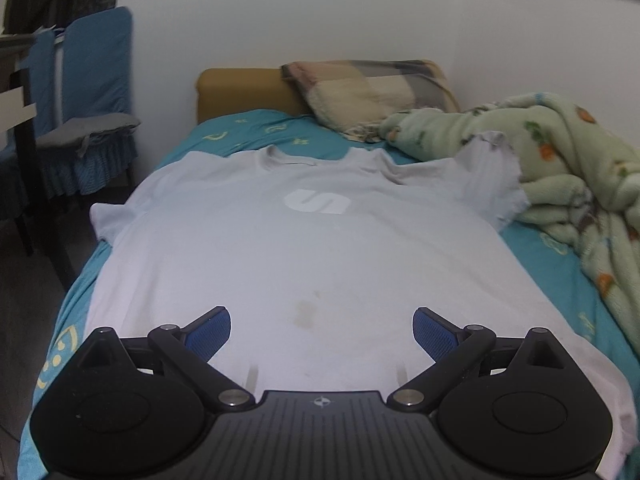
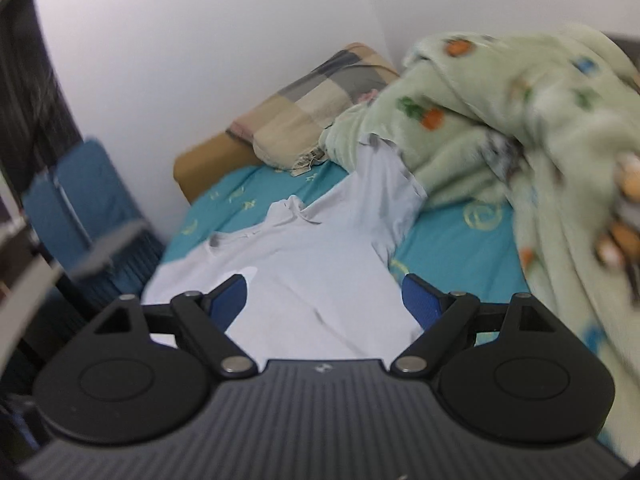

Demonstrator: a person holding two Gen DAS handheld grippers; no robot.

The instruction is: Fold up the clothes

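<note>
- Nearest to me, both tools are empty: my left gripper [image 1: 322,334] has its blue pads spread wide above the lower part of the T-shirt [image 1: 304,264], and my right gripper [image 2: 324,300] stands just as wide, nothing between the fingers of either.
- Spread face up on the teal bedsheet [image 1: 556,264], the T-shirt has its collar toward the pillow [image 1: 372,94] and its hem toward me; I judge the laying-out done.
- No fold is made yet, as far as I can see: the body lies in one flat layer with both sleeves out.
- One sleeve [image 2: 394,196], on the blanket's side of the shirt, rides up against the green blanket [image 2: 500,120] rather than lying flat; the other sleeve [image 1: 116,216] reaches the bed's edge on the side of the blue chair [image 1: 88,92].
- Left to do, by my reckoning: bring the sleeves and sides in, then fold the length over. The propped sleeve probably needs pulling clear of the blanket first.
</note>
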